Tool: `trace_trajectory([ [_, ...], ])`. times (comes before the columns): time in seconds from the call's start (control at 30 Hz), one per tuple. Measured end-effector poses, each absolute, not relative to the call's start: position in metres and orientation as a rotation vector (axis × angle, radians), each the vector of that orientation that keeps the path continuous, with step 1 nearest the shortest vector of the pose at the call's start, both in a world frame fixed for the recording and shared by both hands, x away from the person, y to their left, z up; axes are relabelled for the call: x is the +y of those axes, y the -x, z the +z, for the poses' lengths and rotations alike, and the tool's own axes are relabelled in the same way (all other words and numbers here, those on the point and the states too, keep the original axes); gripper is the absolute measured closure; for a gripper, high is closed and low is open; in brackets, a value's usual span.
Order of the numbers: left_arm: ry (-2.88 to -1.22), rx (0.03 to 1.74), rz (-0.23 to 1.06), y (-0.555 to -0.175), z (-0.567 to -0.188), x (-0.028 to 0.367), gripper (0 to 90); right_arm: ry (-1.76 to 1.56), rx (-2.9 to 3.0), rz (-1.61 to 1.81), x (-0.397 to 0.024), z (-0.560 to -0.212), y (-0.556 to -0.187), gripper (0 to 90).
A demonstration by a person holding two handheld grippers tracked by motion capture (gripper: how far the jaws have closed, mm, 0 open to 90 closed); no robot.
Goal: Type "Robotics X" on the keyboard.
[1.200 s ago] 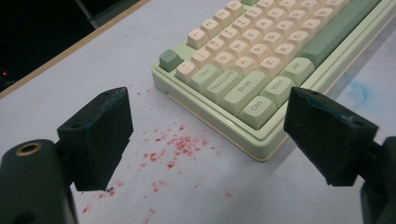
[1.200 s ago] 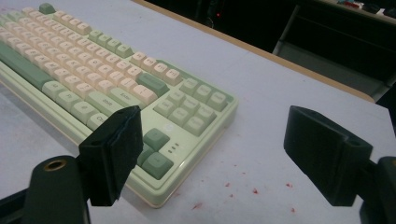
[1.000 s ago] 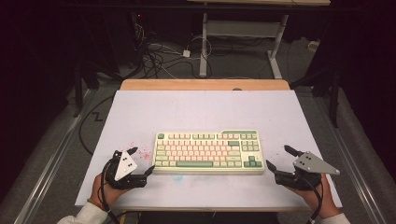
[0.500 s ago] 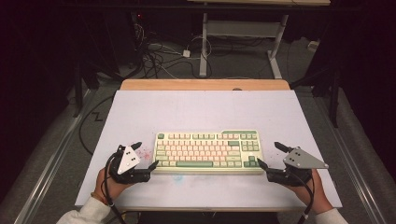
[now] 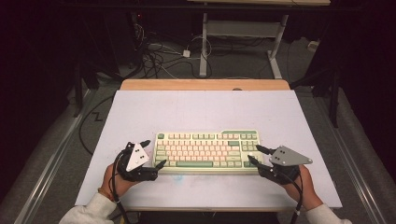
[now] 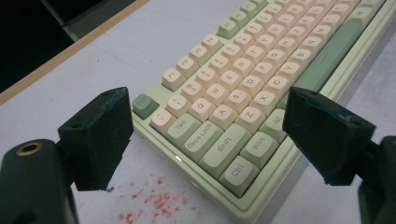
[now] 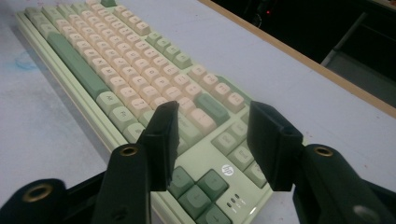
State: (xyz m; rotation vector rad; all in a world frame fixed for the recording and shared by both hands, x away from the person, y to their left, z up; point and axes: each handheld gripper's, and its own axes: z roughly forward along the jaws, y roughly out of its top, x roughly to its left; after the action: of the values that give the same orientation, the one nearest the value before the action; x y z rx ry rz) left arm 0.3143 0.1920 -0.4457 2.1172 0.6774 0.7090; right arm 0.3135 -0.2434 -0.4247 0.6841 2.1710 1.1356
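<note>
A pale green keyboard [image 5: 208, 149] with cream and green keys lies flat across the middle of the white table [image 5: 201, 107]. My left gripper [image 5: 154, 153] stands open at the keyboard's left end, its black pads [image 6: 98, 135] wide apart on either side of the front left corner [image 6: 224, 163] without touching it. My right gripper [image 5: 254, 154] is at the keyboard's right end. Its jaws have just been closing and stand half apart over the arrow keys [image 7: 201, 186], pressing on nothing. A hand holds each gripper from the near edge.
Red specks [image 6: 154, 200] mark the table by the keyboard's front left corner, and a faint blue smudge [image 7: 23, 60] lies in front of it. A wooden strip [image 5: 205, 84] edges the far side. Cables [image 5: 159, 56] and a desk frame [image 5: 205, 42] sit on the floor beyond.
Both grippers have moved inward to the keyboard's two ends. The right gripper's jaws now stand much closer together than before. The keyboard has not moved.
</note>
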Motion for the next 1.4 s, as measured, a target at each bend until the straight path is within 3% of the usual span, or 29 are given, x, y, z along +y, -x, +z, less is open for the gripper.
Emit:
trace_trajectory([
  [0.4, -2.125, 0.663, 0.673, -0.320, -0.442, 0.178, 17.4, -0.675, 2.265, 1.114, -0.224, -0.429, -0.328, 90.0],
  [1.1, -2.123, 0.699, 0.635, -0.329, -0.434, 0.172, 20.3, -0.690, 2.415, 0.928, -0.194, -0.456, -0.349, 90.0],
  [1.2, -2.124, 0.689, 0.635, -0.330, -0.433, 0.172, 28.4, -0.687, 2.410, 0.932, -0.193, -0.457, -0.348, 90.0],
  [1.27, -2.138, 0.673, 0.620, -0.331, -0.433, 0.172, 44.3, -0.686, 2.415, 0.933, -0.194, -0.457, -0.348, 90.0],
  [1.33, -2.167, 0.664, 0.589, -0.333, -0.433, 0.170, 48.6, -0.690, 2.415, 0.934, -0.194, -0.457, -0.348, 90.0],
  [1.37, -2.175, 0.646, 0.568, -0.333, -0.432, 0.169, 61.2, -0.691, 2.414, 0.935, -0.194, -0.457, -0.348, 90.0],
  [1.4, -2.182, 0.637, 0.552, -0.334, -0.432, 0.168, 65.5, -0.688, 2.411, 0.935, -0.194, -0.457, -0.348, 90.0],
])
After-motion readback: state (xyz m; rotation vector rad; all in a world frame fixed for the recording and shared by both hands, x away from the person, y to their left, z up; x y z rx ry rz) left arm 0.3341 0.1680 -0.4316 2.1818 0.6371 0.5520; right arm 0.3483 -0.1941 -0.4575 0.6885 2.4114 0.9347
